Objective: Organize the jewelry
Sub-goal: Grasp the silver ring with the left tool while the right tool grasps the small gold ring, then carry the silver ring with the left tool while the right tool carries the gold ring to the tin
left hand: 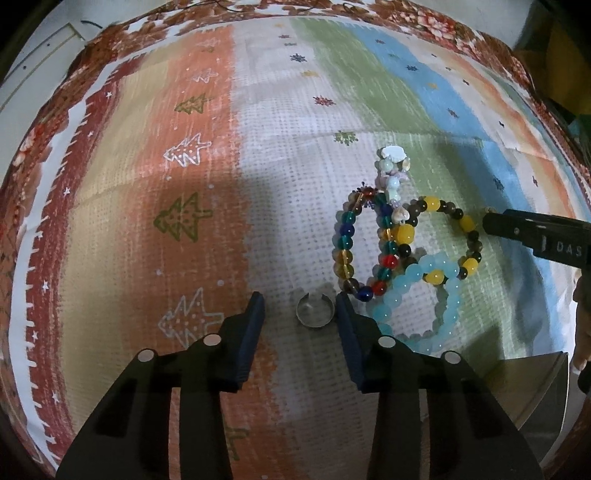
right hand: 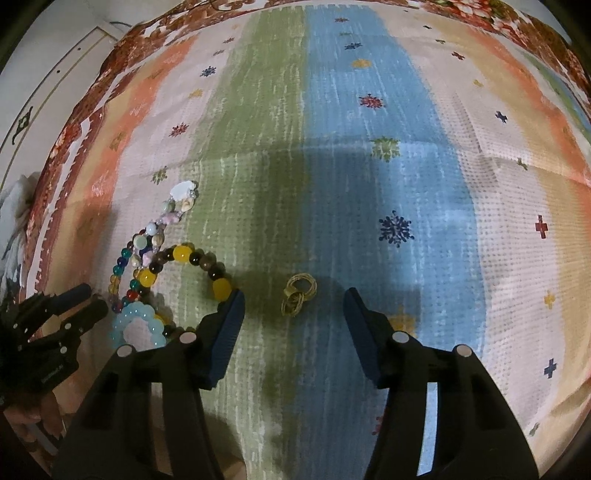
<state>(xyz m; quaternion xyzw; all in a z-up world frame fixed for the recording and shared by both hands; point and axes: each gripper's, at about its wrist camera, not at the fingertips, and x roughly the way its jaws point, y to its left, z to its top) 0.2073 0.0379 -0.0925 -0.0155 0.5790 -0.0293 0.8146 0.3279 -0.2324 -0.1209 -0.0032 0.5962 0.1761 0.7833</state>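
My left gripper (left hand: 300, 301) is open, its jaws either side of a silver open ring (left hand: 314, 312) lying on the striped cloth (left hand: 221, 147). Just right of it lies a heap of bead bracelets: a multicoloured one (left hand: 345, 243), a yellow-and-brown one (left hand: 467, 225), a pale blue one (left hand: 448, 306) and a pastel shell one (left hand: 393, 162). My right gripper (right hand: 293, 297) is open, its jaws either side of a small cluster of gold rings (right hand: 297, 295). The bracelet heap (right hand: 147, 273) lies to its left, touching its left finger (right hand: 225, 332). Nothing is held.
A grey metal tray corner (left hand: 535, 391) shows at the left view's lower right. The right gripper's finger (left hand: 532, 232) reaches in beside the bracelets. The left gripper (right hand: 62, 317) shows at the right view's left edge. The cloth's floral border (left hand: 424, 14) marks the far edge.
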